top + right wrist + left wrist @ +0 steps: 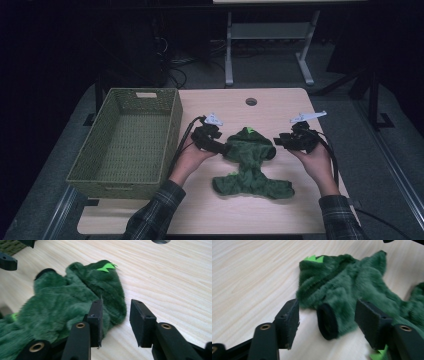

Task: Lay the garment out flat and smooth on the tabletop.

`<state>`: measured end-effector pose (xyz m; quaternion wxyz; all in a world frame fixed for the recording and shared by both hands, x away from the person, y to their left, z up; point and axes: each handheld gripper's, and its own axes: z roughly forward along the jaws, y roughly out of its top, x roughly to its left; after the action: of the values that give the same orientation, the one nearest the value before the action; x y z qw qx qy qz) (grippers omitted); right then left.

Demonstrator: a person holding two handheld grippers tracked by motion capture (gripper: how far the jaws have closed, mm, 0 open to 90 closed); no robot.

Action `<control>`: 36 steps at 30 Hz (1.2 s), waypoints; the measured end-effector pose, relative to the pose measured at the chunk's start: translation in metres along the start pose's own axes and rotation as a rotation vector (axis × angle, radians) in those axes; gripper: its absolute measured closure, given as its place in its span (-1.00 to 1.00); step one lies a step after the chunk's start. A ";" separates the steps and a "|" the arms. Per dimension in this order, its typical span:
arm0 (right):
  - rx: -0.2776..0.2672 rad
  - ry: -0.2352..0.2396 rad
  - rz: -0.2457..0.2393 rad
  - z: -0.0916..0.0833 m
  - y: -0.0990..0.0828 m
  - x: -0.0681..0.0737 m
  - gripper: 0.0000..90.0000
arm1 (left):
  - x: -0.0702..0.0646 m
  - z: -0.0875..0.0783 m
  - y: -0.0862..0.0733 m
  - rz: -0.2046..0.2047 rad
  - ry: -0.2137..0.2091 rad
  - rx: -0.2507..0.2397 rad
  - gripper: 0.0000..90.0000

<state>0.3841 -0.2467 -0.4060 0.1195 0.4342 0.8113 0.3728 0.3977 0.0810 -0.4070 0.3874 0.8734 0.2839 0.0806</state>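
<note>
A dark green furry garment (250,160) with light green felt spikes (248,131) lies spread on the wooden table (280,210). My left gripper (224,148) is at the garment's left side, open. In the left gripper view a black-edged sleeve cuff (327,322) of the garment (352,285) lies between the jaws of that gripper (327,311), and neither pad touches it. My right gripper (277,141) is at the garment's right side, open. In the right gripper view that gripper (116,308) has bare table between its jaws, and the garment's edge (117,312) is beside its left jaw.
A woven green basket (172,125) stands at the table's left and nothing shows inside it. A round cable hole (251,101) sits near the far edge. Beyond the table are the legs of a white frame (229,60) and cables on the floor.
</note>
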 end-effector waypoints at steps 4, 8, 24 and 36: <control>-0.019 0.012 -0.005 -0.005 -0.004 0.009 0.32 | -0.009 -0.007 -0.012 -0.004 0.011 -0.003 -0.44; -0.023 0.023 -0.021 -0.008 -0.009 0.016 0.27 | -0.019 -0.015 -0.023 0.014 0.021 -0.001 -0.56; -0.039 0.081 -0.078 -0.017 -0.027 0.048 0.32 | -0.062 -0.034 -0.074 0.049 0.013 0.011 -0.71; -0.009 0.163 -0.127 -0.006 -0.034 0.074 0.32 | -0.085 -0.044 -0.106 0.074 0.038 0.010 -0.72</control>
<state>0.3161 -0.2025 -0.4161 0.0785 0.3498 0.8425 0.4021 0.2660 0.1185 -0.4465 0.3743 0.8835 0.2593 0.1100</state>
